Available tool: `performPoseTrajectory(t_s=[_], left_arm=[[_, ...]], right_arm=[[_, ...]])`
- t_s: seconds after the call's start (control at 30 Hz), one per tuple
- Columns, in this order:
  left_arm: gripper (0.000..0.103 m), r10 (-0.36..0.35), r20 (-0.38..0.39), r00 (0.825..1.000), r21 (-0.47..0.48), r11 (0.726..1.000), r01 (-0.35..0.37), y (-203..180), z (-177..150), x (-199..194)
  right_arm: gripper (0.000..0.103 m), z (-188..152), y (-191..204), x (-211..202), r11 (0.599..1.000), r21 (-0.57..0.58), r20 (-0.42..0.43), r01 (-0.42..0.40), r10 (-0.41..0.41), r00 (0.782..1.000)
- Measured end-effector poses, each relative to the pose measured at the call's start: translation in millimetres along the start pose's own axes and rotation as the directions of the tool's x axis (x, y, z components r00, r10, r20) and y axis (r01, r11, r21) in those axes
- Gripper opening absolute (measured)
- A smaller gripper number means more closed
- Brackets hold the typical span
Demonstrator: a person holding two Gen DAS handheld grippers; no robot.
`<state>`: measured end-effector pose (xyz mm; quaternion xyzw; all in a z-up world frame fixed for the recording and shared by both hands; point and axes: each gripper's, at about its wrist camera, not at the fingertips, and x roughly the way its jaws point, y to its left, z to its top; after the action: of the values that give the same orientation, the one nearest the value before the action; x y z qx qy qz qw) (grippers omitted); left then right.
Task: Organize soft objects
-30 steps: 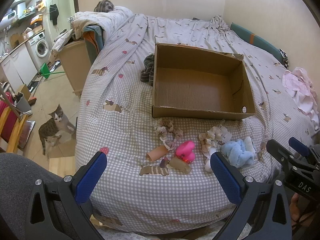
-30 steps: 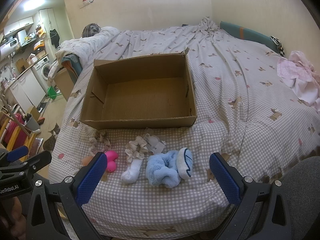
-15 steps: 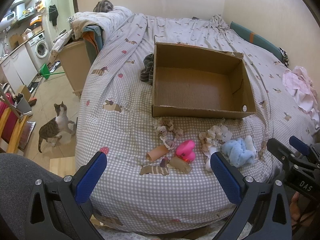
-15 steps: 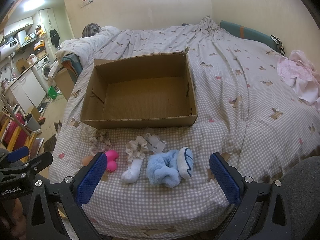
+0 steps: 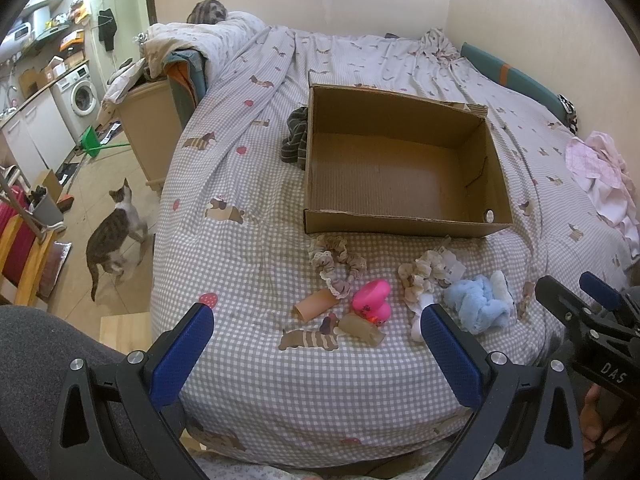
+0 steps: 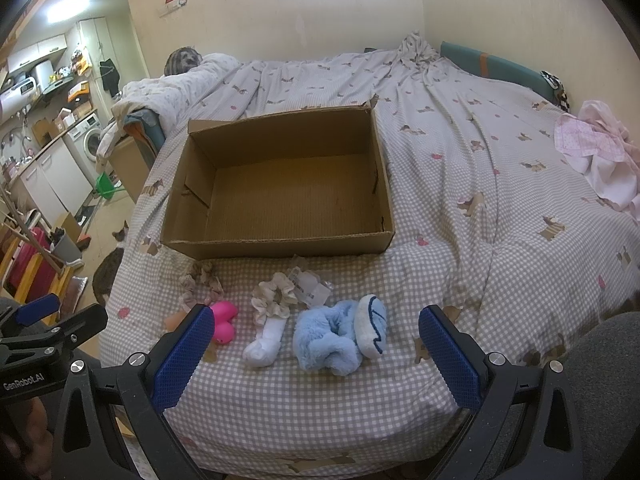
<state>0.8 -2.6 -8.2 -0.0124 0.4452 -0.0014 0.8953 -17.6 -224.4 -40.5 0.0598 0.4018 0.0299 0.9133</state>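
fluffy light-blue plush bundle (image 6: 326,338): lower centre of frame, looks light and squishy, grab the fat middle
left gripper (image 5: 316,338): wide, empty
right gripper (image 6: 316,338): wide, empty

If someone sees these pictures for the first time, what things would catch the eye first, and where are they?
First the big empty cardboard box in the middle of the checked bed cover. Then the soft things in a row before its near wall: a bright pink toy, a fluffy blue item and a white sock. A cat stands on the floor left of the bed.
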Motion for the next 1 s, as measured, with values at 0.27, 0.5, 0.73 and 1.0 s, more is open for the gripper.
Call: performPoseTrajectory(t_s=[0.27, 0.5, 0.73, 1.0], left_arm=[[0.103, -0.001, -0.004, 1.000, 0.000, 1.000, 0.001, 0, -1, 1], [0.103, -0.004, -0.023, 1.000, 0.033, 0.999, 0.005, -7, 9, 3], [0.103, 0.008, -0.055, 0.998, 0.022, 1.000, -0.006, -4, 40, 9], [0.103, 0.017, -0.099, 0.995, 0.011, 1.000, -0.016, 8, 75, 33]], right_arm=[[0.103, -1, 1, -1, 1.000, -0.005, -0.002, -0.001, 0.001, 1.000], [0.103, 10, 2, -6, 1.000, -0.009, -0.016, -0.017, 0.017, 1.000], [0.103, 42, -5, -6, 0.993, 0.002, -0.058, -0.120, 0.119, 0.991], [0.103, 60, -37, 32, 0.986, 0.091, -0.205, -0.142, 0.158, 0.966]])
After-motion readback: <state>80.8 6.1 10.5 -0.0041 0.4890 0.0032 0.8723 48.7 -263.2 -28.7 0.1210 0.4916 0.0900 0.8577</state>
